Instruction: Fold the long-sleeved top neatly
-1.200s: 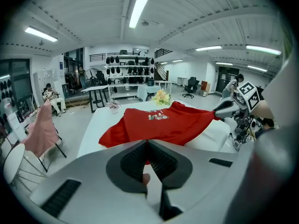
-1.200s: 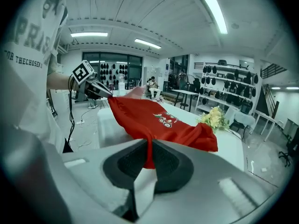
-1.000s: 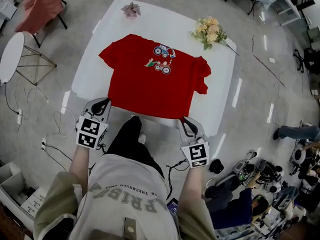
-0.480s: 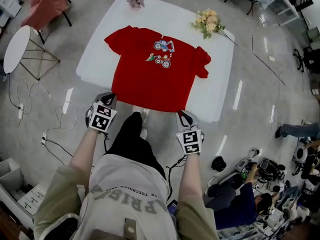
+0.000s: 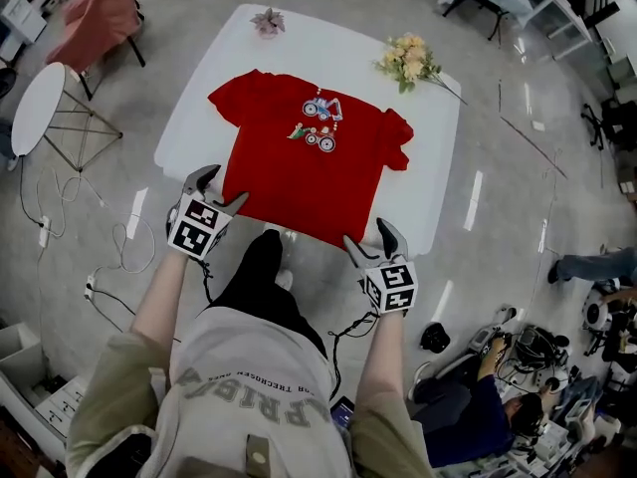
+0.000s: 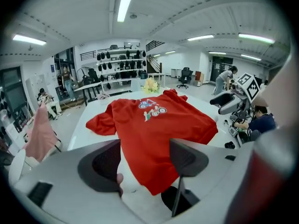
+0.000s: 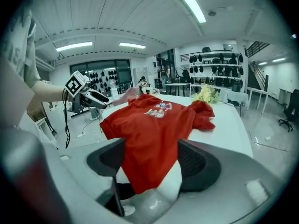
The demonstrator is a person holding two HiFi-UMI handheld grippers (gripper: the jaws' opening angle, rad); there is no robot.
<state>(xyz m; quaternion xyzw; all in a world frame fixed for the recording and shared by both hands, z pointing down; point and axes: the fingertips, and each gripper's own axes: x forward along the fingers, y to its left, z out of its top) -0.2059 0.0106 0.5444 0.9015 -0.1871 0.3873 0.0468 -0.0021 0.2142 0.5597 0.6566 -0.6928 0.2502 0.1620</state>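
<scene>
The red top (image 5: 299, 162) lies spread flat on the white table (image 5: 428, 197), a printed picture on its chest, its hem toward me. My left gripper (image 5: 221, 187) is at the hem's left corner and its jaws are opening. In the left gripper view the red top's corner (image 6: 154, 171) lies loose between the left gripper's (image 6: 145, 160) wide-apart jaws. My right gripper (image 5: 368, 235) is at the hem's right corner, jaws likewise opening. In the right gripper view the red top's hem (image 7: 149, 162) lies between the right gripper's (image 7: 150, 160) jaws, not pressed.
A bunch of pale flowers (image 5: 406, 60) and a small pink flower (image 5: 267, 20) lie at the table's far edge. A round white side table (image 5: 35, 103) and a chair draped in pink cloth (image 5: 95, 13) stand at the left. People sit at the lower right.
Both grippers were shut at the hem corners; now both stand open and the hem is let go. The top lies a little farther up the table.
</scene>
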